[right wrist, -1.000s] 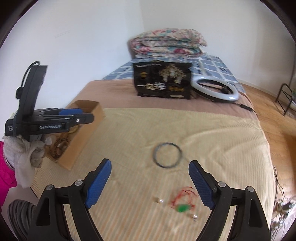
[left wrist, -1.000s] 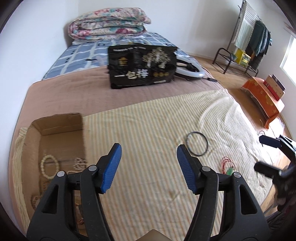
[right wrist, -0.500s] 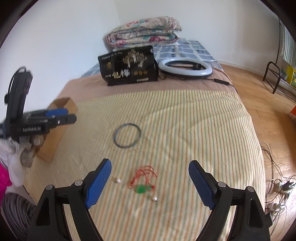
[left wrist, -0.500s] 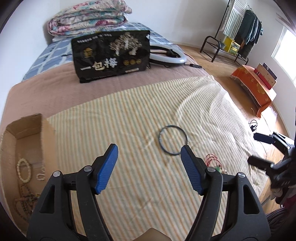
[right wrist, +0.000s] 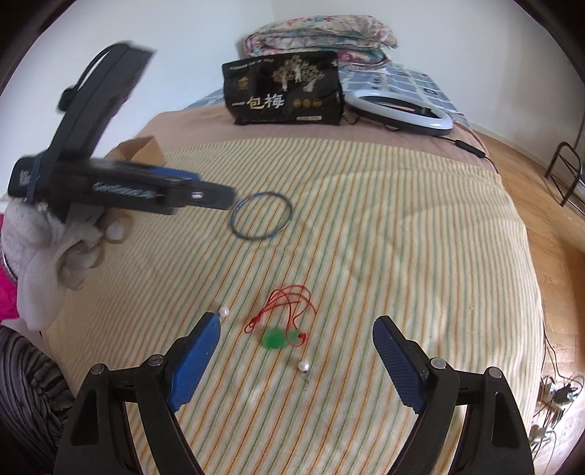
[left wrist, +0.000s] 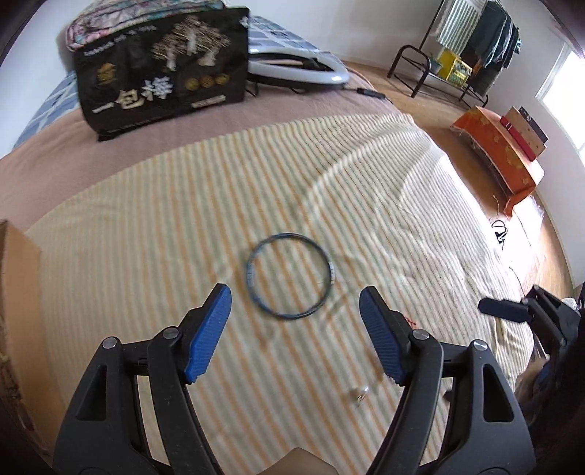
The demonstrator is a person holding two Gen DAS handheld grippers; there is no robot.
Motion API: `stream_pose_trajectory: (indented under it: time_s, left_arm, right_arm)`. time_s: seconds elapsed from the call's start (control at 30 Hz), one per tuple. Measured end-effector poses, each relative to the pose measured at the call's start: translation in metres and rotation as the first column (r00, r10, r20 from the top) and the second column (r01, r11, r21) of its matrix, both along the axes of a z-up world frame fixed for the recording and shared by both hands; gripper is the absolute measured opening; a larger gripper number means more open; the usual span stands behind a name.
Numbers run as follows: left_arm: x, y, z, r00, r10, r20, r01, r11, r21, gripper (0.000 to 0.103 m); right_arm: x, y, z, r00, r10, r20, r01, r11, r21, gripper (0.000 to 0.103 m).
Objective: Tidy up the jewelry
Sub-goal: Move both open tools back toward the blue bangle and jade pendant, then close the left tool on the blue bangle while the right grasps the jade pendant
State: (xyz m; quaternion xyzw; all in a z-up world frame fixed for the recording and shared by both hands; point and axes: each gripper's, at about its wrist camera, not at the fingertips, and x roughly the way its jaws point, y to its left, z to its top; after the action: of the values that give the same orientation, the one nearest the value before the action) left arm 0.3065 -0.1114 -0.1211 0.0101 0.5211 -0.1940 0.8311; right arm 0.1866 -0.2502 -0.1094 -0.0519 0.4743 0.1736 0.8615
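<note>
A thin dark blue ring necklace (left wrist: 329, 272) lies flat on the striped blanket, just ahead of my open, empty left gripper (left wrist: 296, 310). It also shows in the right wrist view (right wrist: 236, 213), where the left gripper (right wrist: 204, 193) hovers beside it. My right gripper (right wrist: 296, 347) is open and empty, low over a red cord with a green pendant (right wrist: 274, 338). Two pearl earrings lie by it, one (right wrist: 223, 311) at the left fingertip, one (right wrist: 303, 365) between the fingers. A cardboard box (left wrist: 18, 292) stands at the far left.
A black printed bag (left wrist: 161, 65) and a white ring light (left wrist: 296, 65) sit at the back of the bed, with folded quilts (right wrist: 321, 34) behind. The bed edge drops to wooden floor (left wrist: 548, 234) on the right, with an orange cabinet (left wrist: 501, 153) and a clothes rack (left wrist: 457, 47).
My left gripper has swung right from the box and moved down toward the blue ring. My right gripper has moved closer over the red cord and pearls.
</note>
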Motion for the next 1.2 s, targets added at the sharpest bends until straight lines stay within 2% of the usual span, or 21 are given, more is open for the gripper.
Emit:
stream_pose_trajectory:
  time_s: [0.27, 0.5, 0.63, 0.77, 1.03, 1.2]
  left_arm:
    - [0.011, -0.019, -0.027, 0.997, 0.059, -0.047, -0.057, 0.998, 0.039, 0.075]
    - [0.012, -0.024, -0.035, 0.996, 0.087, -0.020, -0.084, 0.990, 0.111, 0.075]
    - [0.018, -0.022, -0.043, 0.995, 0.097, -0.038, -0.092, 0.988, 0.122, 0.075]
    - [0.021, -0.022, -0.045, 0.995, 0.095, -0.030, -0.091, 0.989, 0.119, 0.079]
    - [0.024, -0.021, -0.047, 0.997, 0.077, -0.015, -0.074, 0.989, 0.126, 0.079]
    - [0.023, -0.022, -0.047, 0.997, 0.077, -0.007, -0.076, 0.989, 0.129, 0.079]
  right_arm:
    - [0.000, -0.001, -0.020, 1.000, 0.004, -0.005, -0.004, 1.000, 0.010, 0.087]
    - [0.002, -0.004, -0.023, 1.000, -0.002, -0.005, 0.002, 1.000, 0.022, 0.087]
    - [0.005, 0.001, -0.025, 1.000, 0.013, -0.002, -0.013, 1.000, 0.022, 0.087]
    - [0.011, 0.007, -0.033, 0.999, 0.029, -0.016, -0.029, 1.000, -0.001, 0.079]
    - [0.021, 0.013, -0.049, 0.997, 0.053, -0.047, -0.055, 0.998, -0.037, 0.066]
    - [0.017, 0.013, -0.050, 0.997, 0.065, -0.049, -0.068, 0.996, -0.052, 0.063]
